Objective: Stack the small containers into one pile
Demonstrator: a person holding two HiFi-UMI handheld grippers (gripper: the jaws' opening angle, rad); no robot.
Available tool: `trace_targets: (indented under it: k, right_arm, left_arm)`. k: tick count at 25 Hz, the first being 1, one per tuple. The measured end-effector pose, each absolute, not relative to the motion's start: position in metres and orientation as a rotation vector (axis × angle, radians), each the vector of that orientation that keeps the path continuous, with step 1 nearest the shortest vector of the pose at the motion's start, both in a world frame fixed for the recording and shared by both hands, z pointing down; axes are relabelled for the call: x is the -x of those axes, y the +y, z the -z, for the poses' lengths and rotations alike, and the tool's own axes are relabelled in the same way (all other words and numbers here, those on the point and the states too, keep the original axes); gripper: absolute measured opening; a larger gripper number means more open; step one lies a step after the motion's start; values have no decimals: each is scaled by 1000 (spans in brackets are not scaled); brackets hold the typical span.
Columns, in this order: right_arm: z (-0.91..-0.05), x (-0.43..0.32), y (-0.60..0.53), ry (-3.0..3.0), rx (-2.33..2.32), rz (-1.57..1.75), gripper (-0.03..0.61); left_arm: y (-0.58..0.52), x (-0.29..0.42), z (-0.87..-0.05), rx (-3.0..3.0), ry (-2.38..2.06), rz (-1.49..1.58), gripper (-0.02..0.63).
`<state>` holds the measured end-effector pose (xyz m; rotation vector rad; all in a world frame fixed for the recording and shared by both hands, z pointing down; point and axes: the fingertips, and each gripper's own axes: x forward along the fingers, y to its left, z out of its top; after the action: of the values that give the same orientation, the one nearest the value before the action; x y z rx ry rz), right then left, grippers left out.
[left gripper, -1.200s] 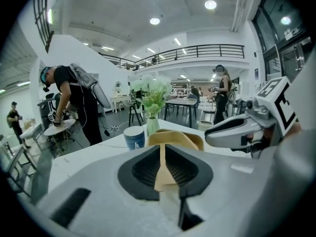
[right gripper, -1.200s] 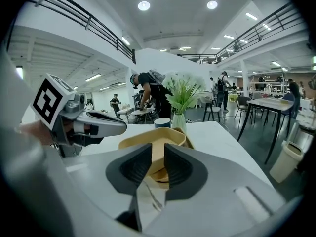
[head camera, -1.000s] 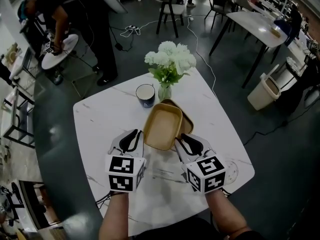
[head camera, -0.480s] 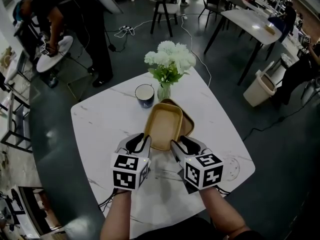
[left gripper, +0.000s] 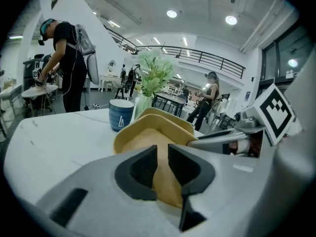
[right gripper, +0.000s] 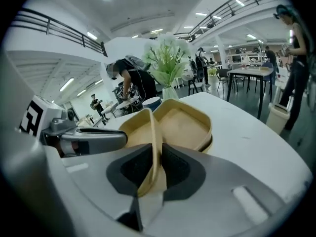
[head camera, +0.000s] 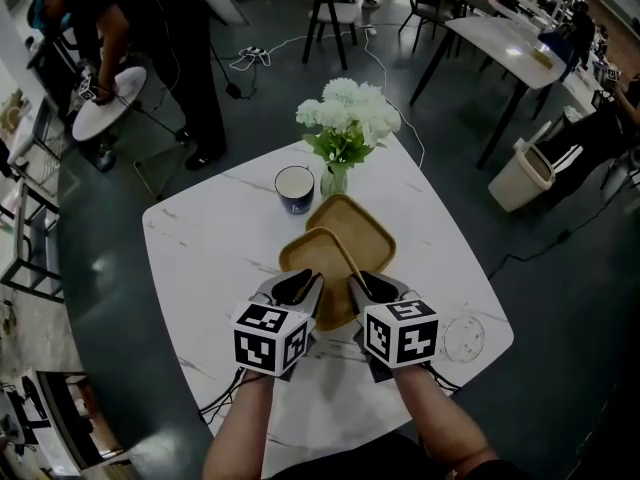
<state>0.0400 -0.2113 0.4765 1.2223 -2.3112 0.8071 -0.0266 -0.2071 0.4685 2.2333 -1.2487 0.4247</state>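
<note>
Two shallow tan containers lie in the middle of the white marble table point(head camera: 200, 258). The far container point(head camera: 362, 226) sits flat near the vase. The near container point(head camera: 322, 264) overlaps its front edge and is tilted. My left gripper point(head camera: 300, 288) grips the near container's front rim; in the left gripper view that rim point(left gripper: 163, 181) runs between the pads of this gripper point(left gripper: 162, 164). My right gripper point(head camera: 372, 286) is at its right wall. Its jaws point(right gripper: 159, 164) are closing, and the thin wall point(right gripper: 154, 132) is pressed between the pads.
A blue mug point(head camera: 294, 188) and a glass vase of white flowers point(head camera: 345, 128) stand just behind the containers. A round clear disc point(head camera: 464, 338) lies near the table's right corner. A person works at a small round table point(head camera: 105, 103) at the far left.
The near container has swung round and come toward me, off the far one. Both grippers have closed in on it from the sides, and the right jaws now pinch its wall.
</note>
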Motion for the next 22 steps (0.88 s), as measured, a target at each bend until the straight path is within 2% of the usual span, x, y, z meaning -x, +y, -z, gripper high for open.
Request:
trace_targets:
  k: [4, 7, 17, 22]
  right_arm:
    - [-476, -40, -211, -2261, -1210, -604, 34]
    - [-474, -42, -208, -2252, -1197, -569, 18]
    - [-443, -53, -233, -2265, -1177, -349, 14]
    - [-427, -62, -254, -2236, -1190, -213, 14]
  left_arm:
    - [-203, 24, -469, -2253, -1238, -448, 73]
    - [-201, 25, -458, -2277, -1257, -425, 72]
    - [-199, 29, -417, -2366, -1305, -291, 64]
    - [-198, 34, -413, -2386, -1353, -330, 64]
